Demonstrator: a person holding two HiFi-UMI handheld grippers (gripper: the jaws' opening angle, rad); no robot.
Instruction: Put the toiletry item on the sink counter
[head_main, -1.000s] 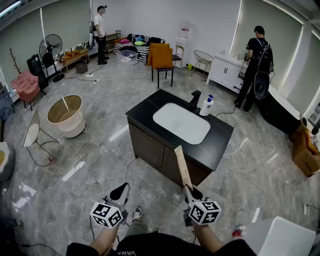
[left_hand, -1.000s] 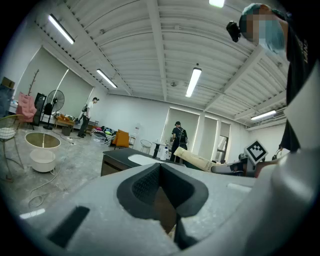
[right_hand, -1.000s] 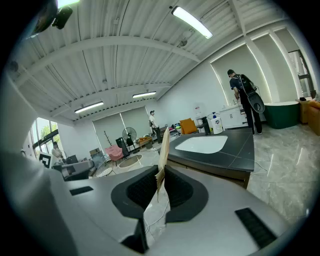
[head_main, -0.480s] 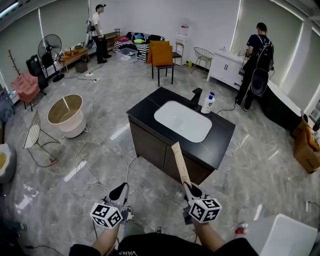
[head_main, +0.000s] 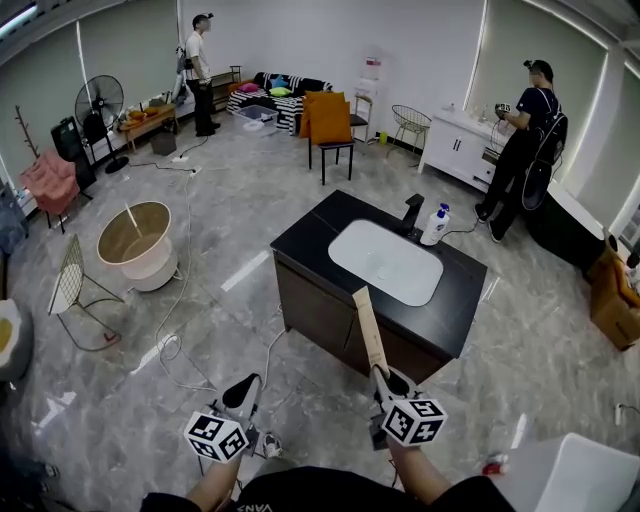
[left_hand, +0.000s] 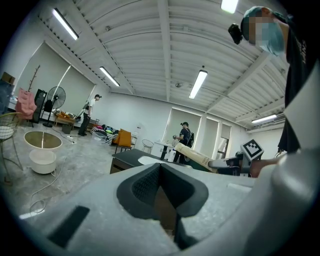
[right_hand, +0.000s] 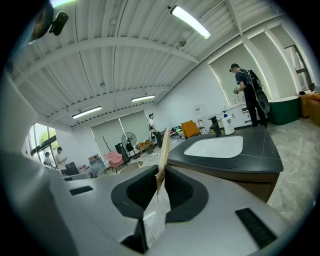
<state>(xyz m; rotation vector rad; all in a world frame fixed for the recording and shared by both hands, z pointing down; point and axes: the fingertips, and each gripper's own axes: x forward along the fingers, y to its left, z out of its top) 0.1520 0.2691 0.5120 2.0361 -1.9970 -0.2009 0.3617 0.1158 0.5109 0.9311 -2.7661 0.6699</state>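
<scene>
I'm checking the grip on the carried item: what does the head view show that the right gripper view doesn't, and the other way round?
Only the head view: the left gripper, the marker cubes and the floor cable. Only the right gripper view: the jaws pressed on the thin box, seen edge-on, and the ceiling lights. Both: the box, the right gripper, the black counter, its white basin, the faucet and the bottle.

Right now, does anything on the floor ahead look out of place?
Yes: a loose white cable snakes across the floor left of the sink cabinet and loops near its front, right in the walkway. Nothing looks spilled or broken.
</scene>
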